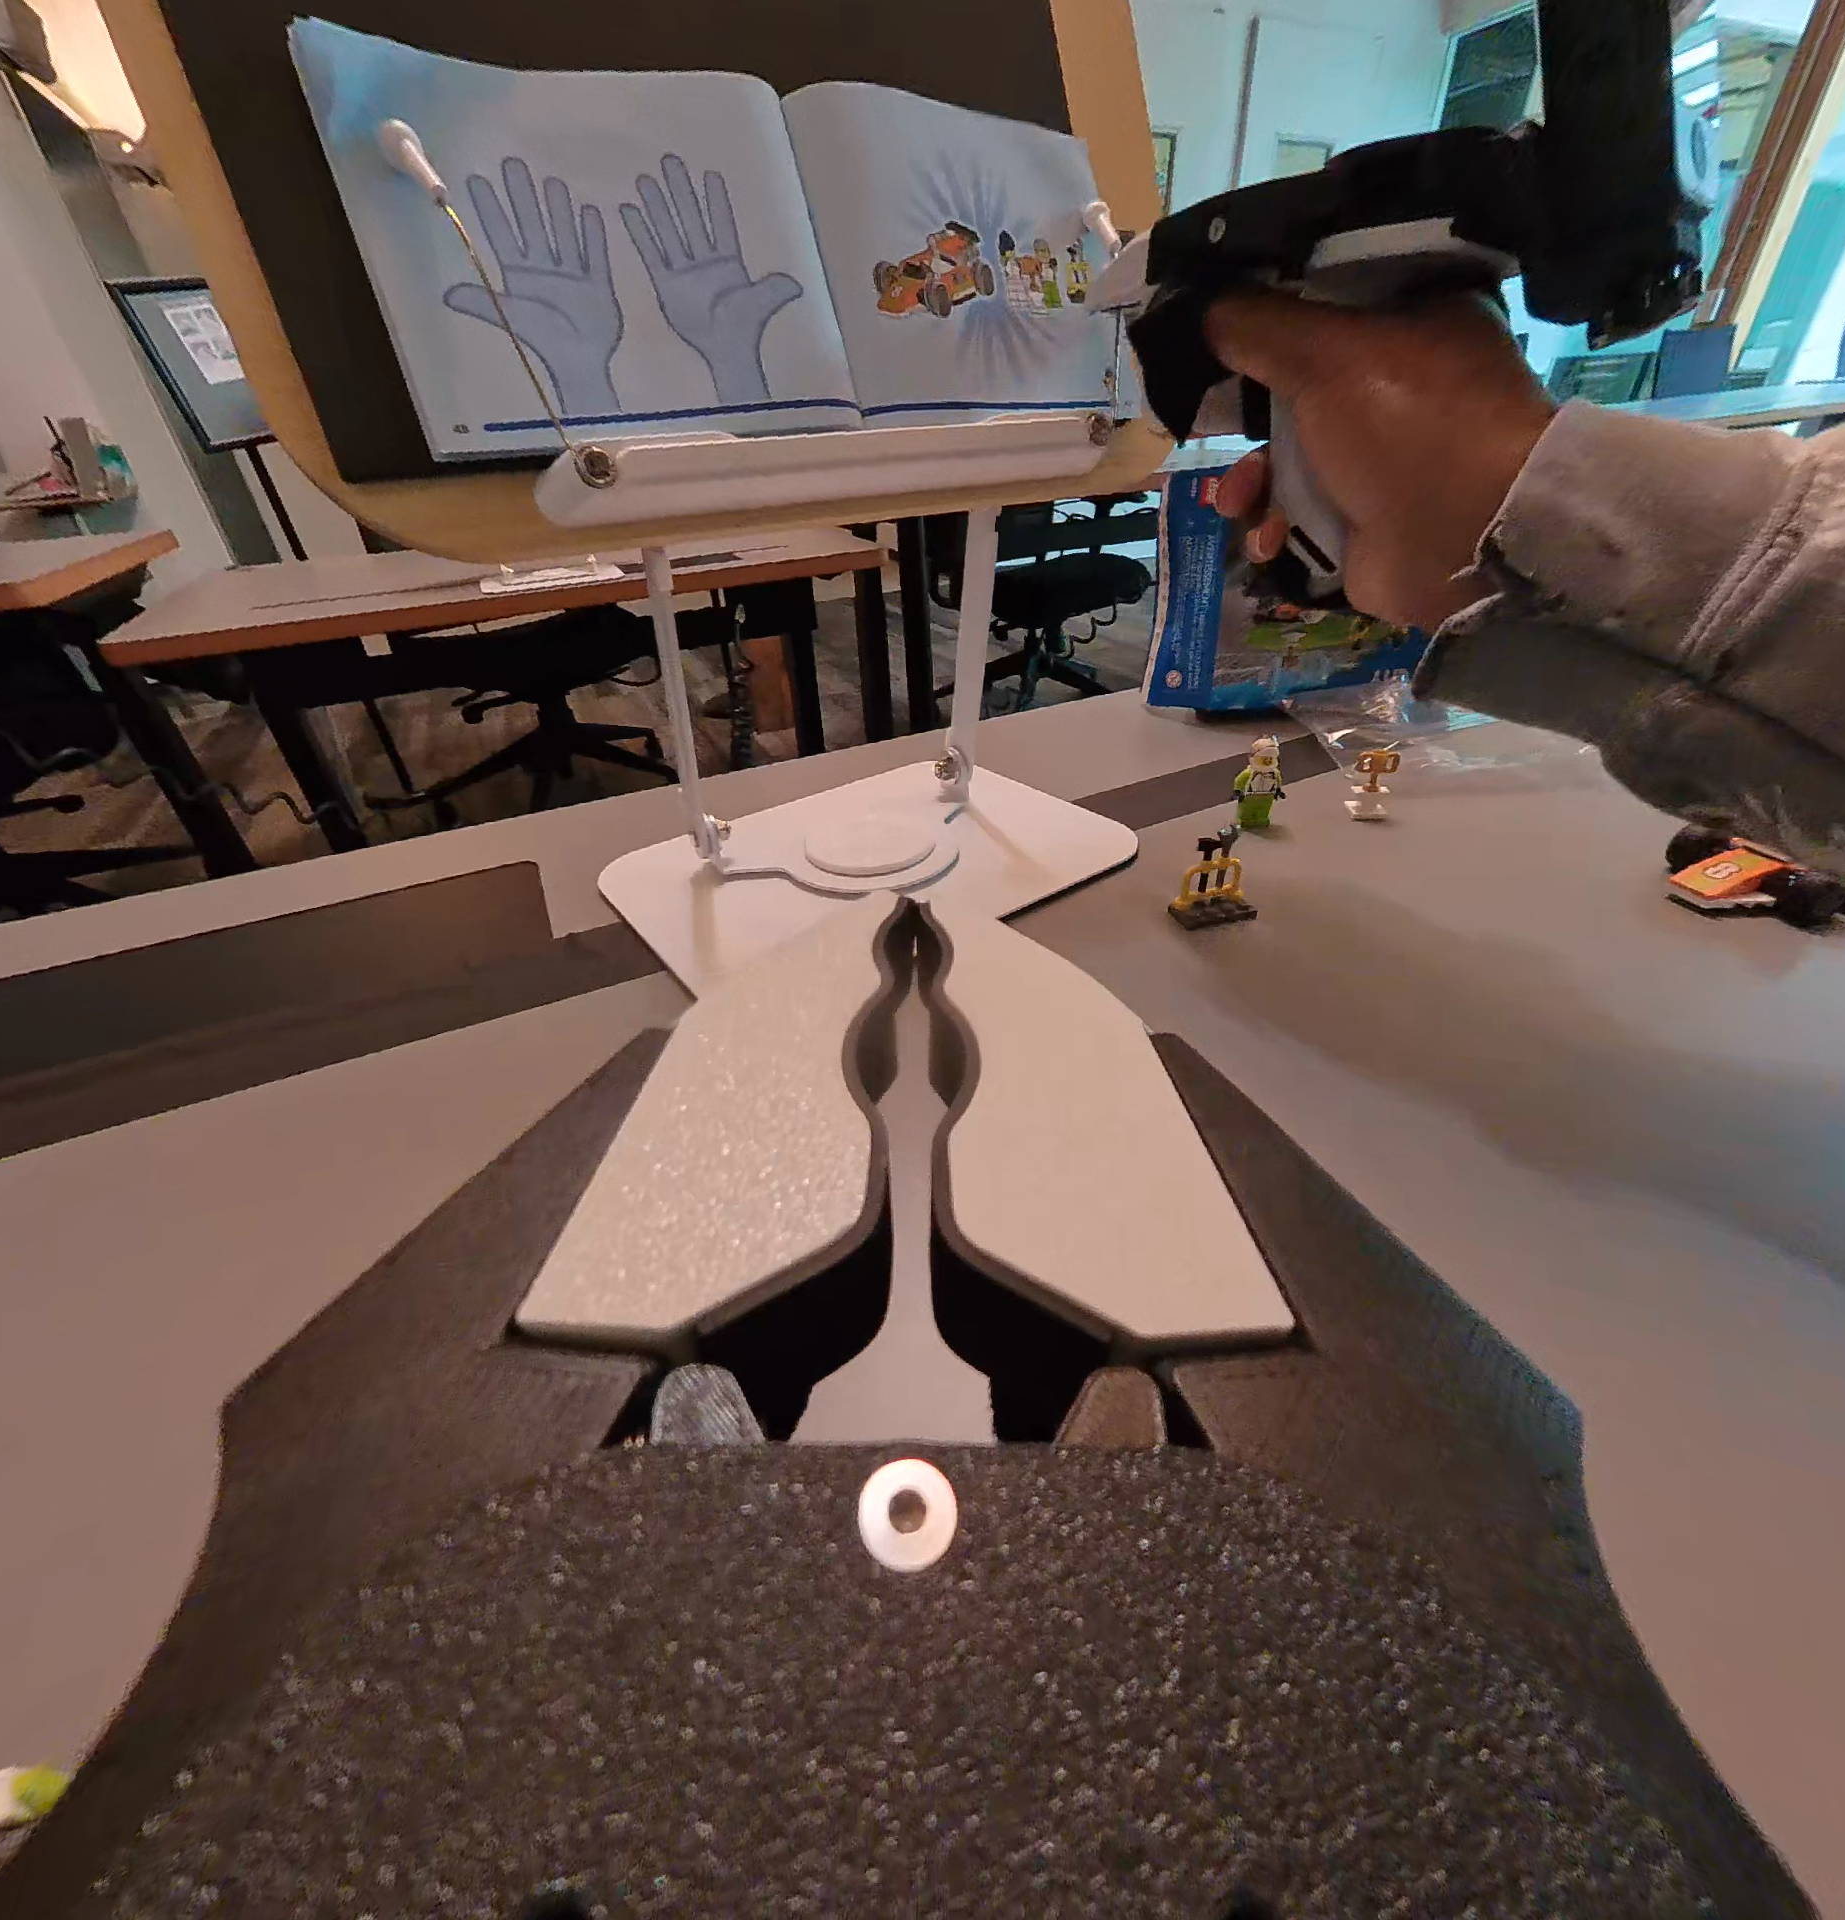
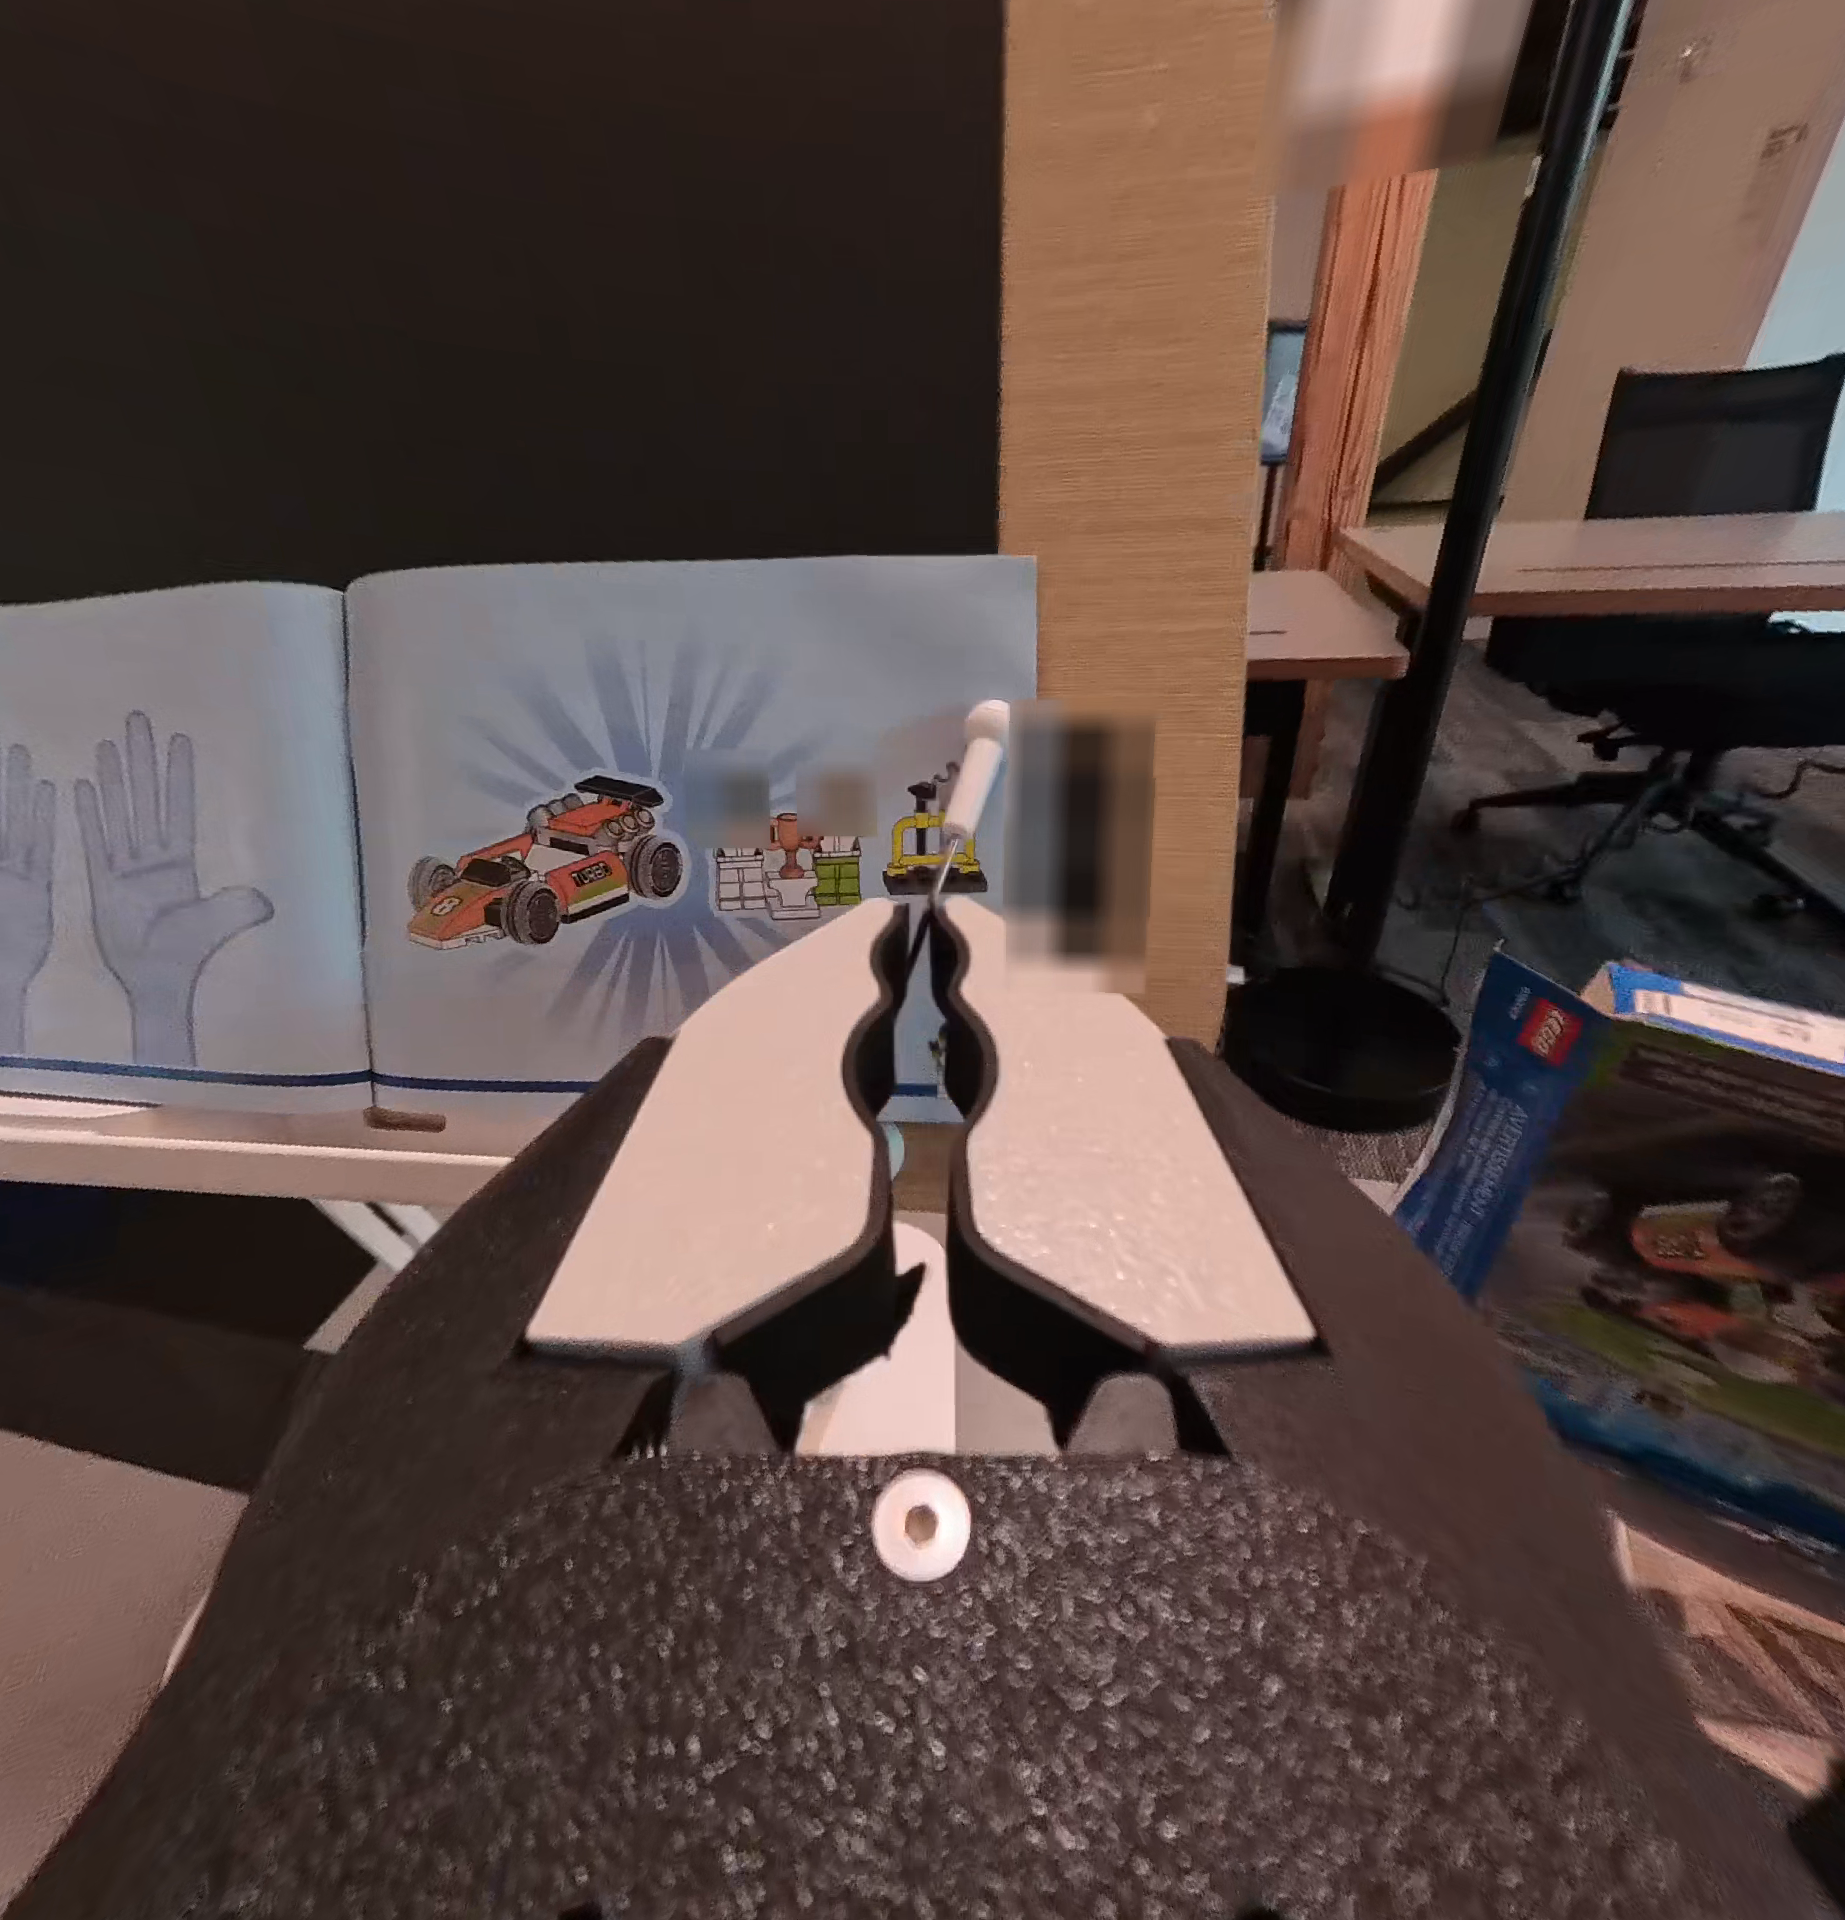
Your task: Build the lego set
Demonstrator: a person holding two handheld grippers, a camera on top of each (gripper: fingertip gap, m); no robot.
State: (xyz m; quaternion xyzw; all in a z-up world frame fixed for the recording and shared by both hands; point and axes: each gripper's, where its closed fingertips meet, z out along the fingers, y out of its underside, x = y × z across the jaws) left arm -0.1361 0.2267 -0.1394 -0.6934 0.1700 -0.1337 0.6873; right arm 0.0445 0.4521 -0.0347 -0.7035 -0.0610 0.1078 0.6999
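With both grippers (left (image 1: 913, 920), right (image 2: 923, 914)) closed on nothing and the car (image 1: 1754, 883) built on the table (image 1: 1417, 1039), we judged the right might snag the booklet (image 2: 585, 779) clip.

The left wrist view looks from low over the grey table toward the open pale-blue instruction booklet (image 1: 710, 270). The right wrist view faces it closer, level; both share its car page.

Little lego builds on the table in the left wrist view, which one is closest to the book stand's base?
The yellow barrier build, on a dark plate just right of the white stand base. The green minifigure, trophy and orange car stand farther right.
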